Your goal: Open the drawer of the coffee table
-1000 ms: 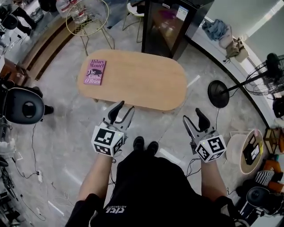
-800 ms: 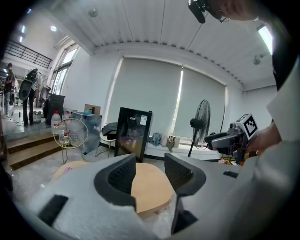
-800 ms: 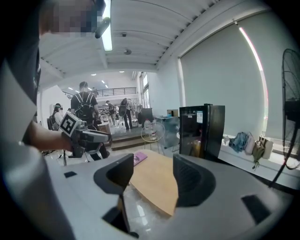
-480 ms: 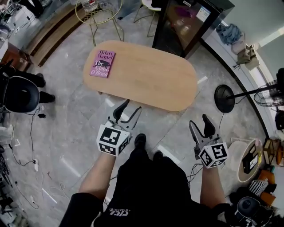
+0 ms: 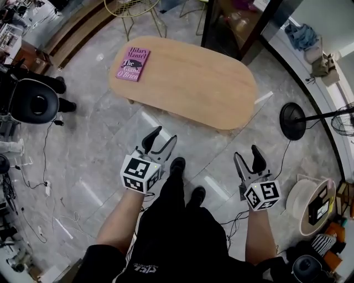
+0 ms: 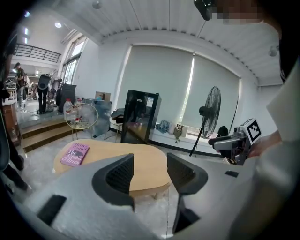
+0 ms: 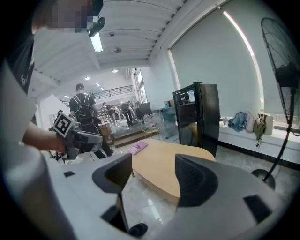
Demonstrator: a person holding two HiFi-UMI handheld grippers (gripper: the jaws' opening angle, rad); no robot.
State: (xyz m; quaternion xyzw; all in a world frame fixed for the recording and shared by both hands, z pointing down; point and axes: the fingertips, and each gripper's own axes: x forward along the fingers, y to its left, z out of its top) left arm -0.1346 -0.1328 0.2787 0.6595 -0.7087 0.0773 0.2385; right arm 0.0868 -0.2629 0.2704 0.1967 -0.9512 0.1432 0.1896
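Observation:
The coffee table (image 5: 188, 83) has a light wooden oval top and stands on the grey floor ahead of me. No drawer front shows in any view. A purple book (image 5: 133, 63) lies at its left end. My left gripper (image 5: 164, 136) hangs short of the table's near edge, apart from it. Its jaws have just been opening, with nothing between them. My right gripper (image 5: 246, 153) is further right and nearer to me, also opening wider and empty. Between the left gripper's (image 6: 149, 161) jaws I see the table (image 6: 103, 152). Past the right gripper (image 7: 153, 164) I see the table (image 7: 159, 164) and the book (image 7: 138, 147).
A black glass-door cabinet (image 5: 232, 22) stands behind the table. A floor fan's round base (image 5: 293, 120) sits at the right, a gold wire chair (image 5: 133, 8) at the back. A black round seat (image 5: 34, 102) and cables lie left. My shoes (image 5: 177, 164) are between the grippers.
Both grippers have sunk lower in front of me and their jaws stand wider. In the head view the table now sits further from them.

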